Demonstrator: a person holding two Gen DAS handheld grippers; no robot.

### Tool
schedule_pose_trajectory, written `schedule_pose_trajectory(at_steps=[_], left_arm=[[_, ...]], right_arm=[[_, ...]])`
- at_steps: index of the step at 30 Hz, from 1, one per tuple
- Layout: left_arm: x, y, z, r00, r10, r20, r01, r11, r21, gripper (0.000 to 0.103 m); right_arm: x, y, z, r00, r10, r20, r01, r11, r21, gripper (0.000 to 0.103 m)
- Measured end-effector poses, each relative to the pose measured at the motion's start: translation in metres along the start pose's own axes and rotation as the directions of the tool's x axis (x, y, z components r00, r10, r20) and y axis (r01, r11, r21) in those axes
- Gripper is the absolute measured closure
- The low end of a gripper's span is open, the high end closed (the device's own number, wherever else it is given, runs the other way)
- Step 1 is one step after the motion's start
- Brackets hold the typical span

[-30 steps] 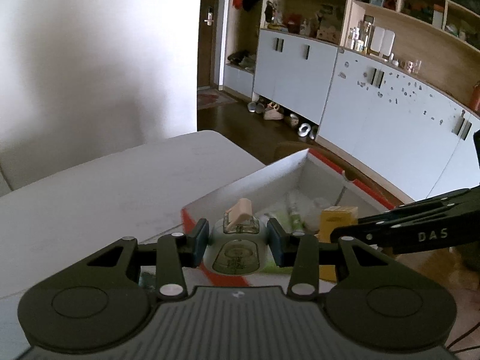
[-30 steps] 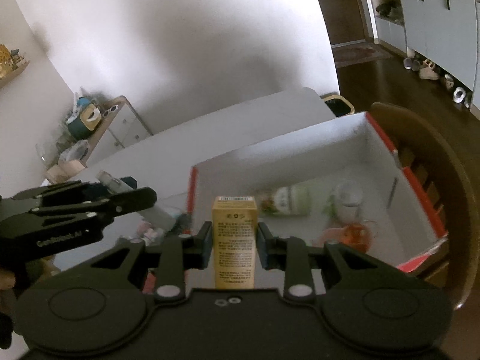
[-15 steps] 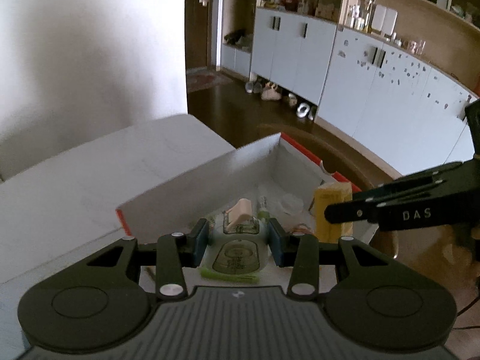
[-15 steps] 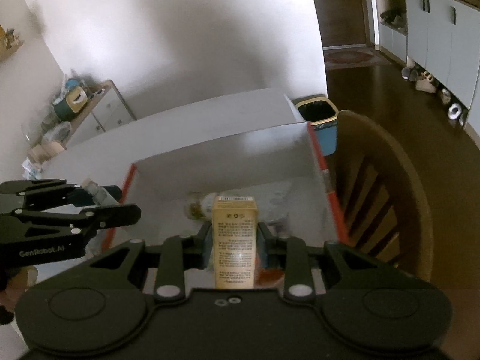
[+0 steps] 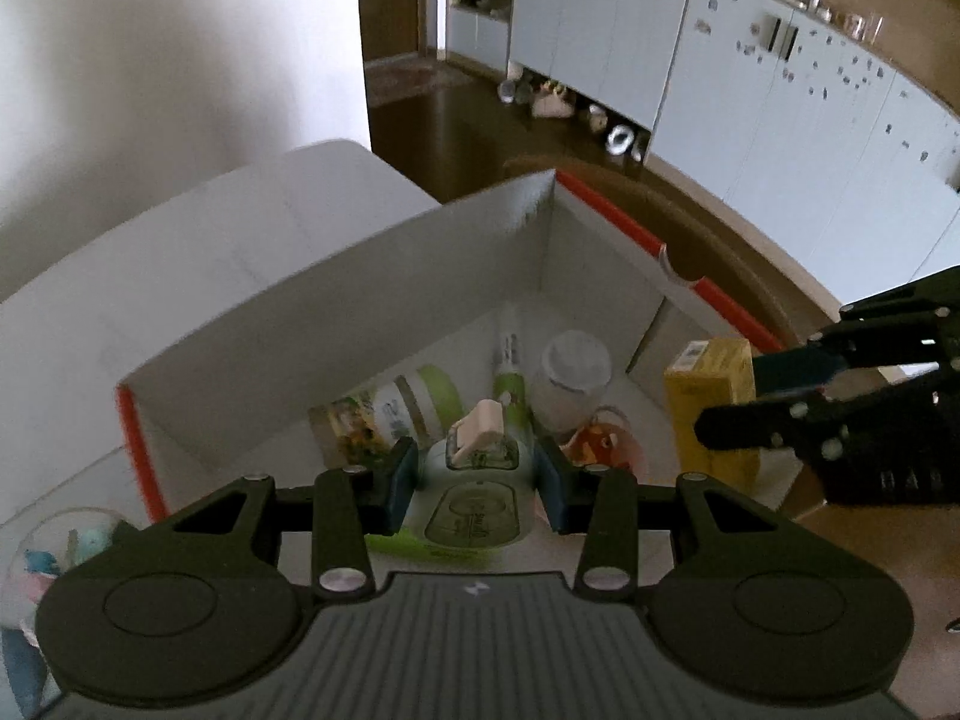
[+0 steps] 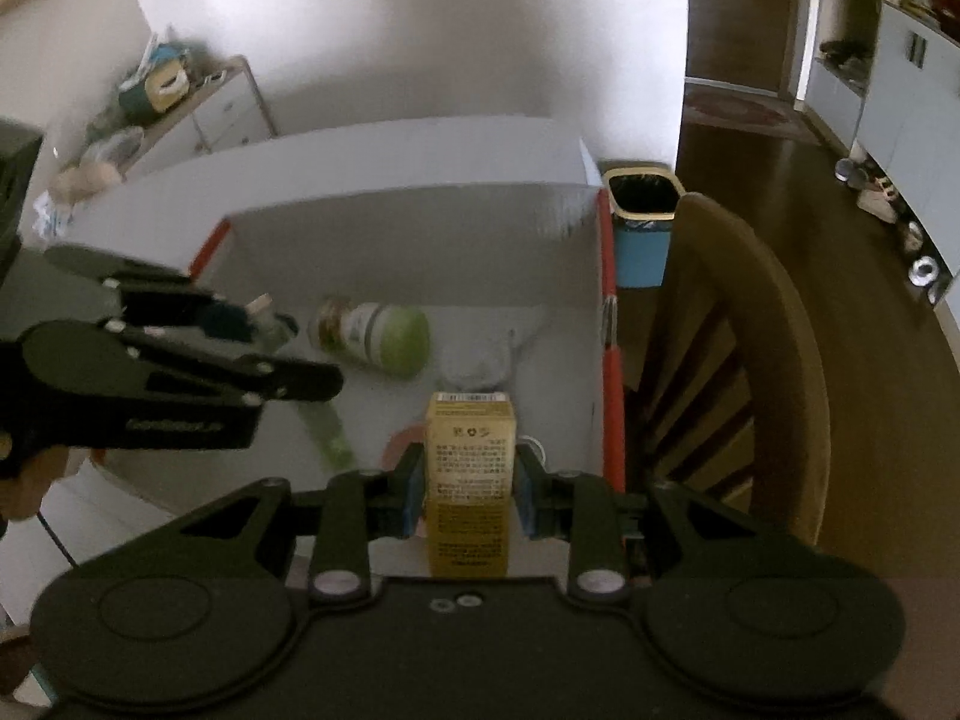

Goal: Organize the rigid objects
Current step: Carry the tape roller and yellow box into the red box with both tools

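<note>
Progress looks well past the start but short of finished, judging by what already lies in the white box (image 5: 372, 252) with orange edges: a green-and-white jar (image 5: 390, 414) on its side, a slim green tube (image 5: 509, 372), a white-lidded container (image 5: 576, 369) and something orange, too blurred to name, all resting on the box floor. 2 more items are in hand and not yet set down. The left gripper (image 5: 474, 480) is pinching a pale green dispenser bottle (image 5: 474, 498) with a beige flip cap, its pads pressed against both flanks, and it hovers over the near part of the box. The right gripper (image 6: 468, 495) is clamped on a yellow carton (image 6: 469, 480), held upright above the box close to its right wall; in the left wrist view that carton (image 5: 711, 402) shows just beside the orange rim. What is left, as far as I can judge, is lowering both items into free floor space and releasing them. A clear container (image 5: 54, 558) with pale pink and blue contents sits on the worktop (image 5: 198, 228) outside the box at the lower left, so at least 1 further thing may remain to be sorted, though whether it belongs in the box I cannot tell. A wooden chair (image 6: 750, 360) stands just beyond the right wall.
</note>
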State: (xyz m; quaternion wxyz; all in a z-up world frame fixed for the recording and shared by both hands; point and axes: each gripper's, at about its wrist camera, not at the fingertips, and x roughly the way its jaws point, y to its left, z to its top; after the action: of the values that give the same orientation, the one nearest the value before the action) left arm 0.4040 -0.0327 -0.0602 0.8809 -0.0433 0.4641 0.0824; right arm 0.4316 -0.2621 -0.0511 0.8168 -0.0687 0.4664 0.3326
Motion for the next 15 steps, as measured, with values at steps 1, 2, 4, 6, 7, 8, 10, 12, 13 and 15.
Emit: schedule_pose_trajectory(at_steps=[1, 2, 4, 6, 7, 8, 10, 12, 13, 15], left_arm=[[0.004, -0.001, 0.001, 1.0, 0.001, -0.007, -0.001, 1.0, 0.004, 0.062], [0.009, -0.003, 0.001, 1.0, 0.005, -0.016, -0.005, 1.0, 0.01, 0.062], [0.017, -0.006, 0.001, 0.999, 0.01, -0.034, -0.01, 1.0, 0.014, 0.062], [0.024, -0.008, 0.002, 0.998, 0.01, -0.058, -0.009, 1.0, 0.008, 0.062], [0.027, -0.009, 0.001, 0.998, 0.012, -0.066, -0.012, 1.0, 0.009, 0.062], [0.031, -0.01, 0.001, 0.997, 0.016, -0.073, -0.015, 1.0, 0.01, 0.062], [0.036, -0.01, 0.002, 0.996, 0.018, -0.085, -0.018, 1.0, 0.007, 0.062], [0.041, -0.01, 0.003, 0.995, 0.021, -0.097, -0.022, 1.0, 0.0, 0.062], [0.044, -0.009, 0.003, 0.994, 0.024, -0.106, -0.024, 1.0, -0.003, 0.062], [0.048, -0.009, 0.004, 0.993, 0.025, -0.115, -0.027, 1.0, -0.01, 0.062]], right_arm=[[0.002, -0.001, 0.0, 1.0, -0.002, -0.004, 0.002, 1.0, -0.007, 0.074], [0.004, -0.001, -0.001, 1.0, -0.005, -0.01, 0.005, 1.0, -0.016, 0.074], [0.008, -0.002, -0.001, 1.0, -0.008, -0.025, 0.007, 1.0, -0.031, 0.074], [0.014, -0.001, -0.004, 0.999, -0.006, -0.042, 0.005, 0.999, -0.038, 0.074], [0.016, -0.001, -0.005, 0.999, -0.003, -0.047, 0.001, 0.999, -0.041, 0.074], [0.016, 0.001, -0.005, 0.999, -0.003, -0.044, 0.001, 0.999, -0.052, 0.074], [0.018, 0.004, -0.004, 0.999, 0.003, -0.047, -0.005, 0.998, -0.057, 0.074], [0.019, 0.001, -0.003, 0.999, -0.005, -0.044, 0.002, 0.998, -0.068, 0.074], [0.02, 0.0, -0.002, 0.999, -0.006, -0.042, 0.003, 0.998, -0.067, 0.074], [0.021, -0.002, 0.0, 0.999, -0.003, -0.044, 0.001, 0.998, -0.057, 0.074]])
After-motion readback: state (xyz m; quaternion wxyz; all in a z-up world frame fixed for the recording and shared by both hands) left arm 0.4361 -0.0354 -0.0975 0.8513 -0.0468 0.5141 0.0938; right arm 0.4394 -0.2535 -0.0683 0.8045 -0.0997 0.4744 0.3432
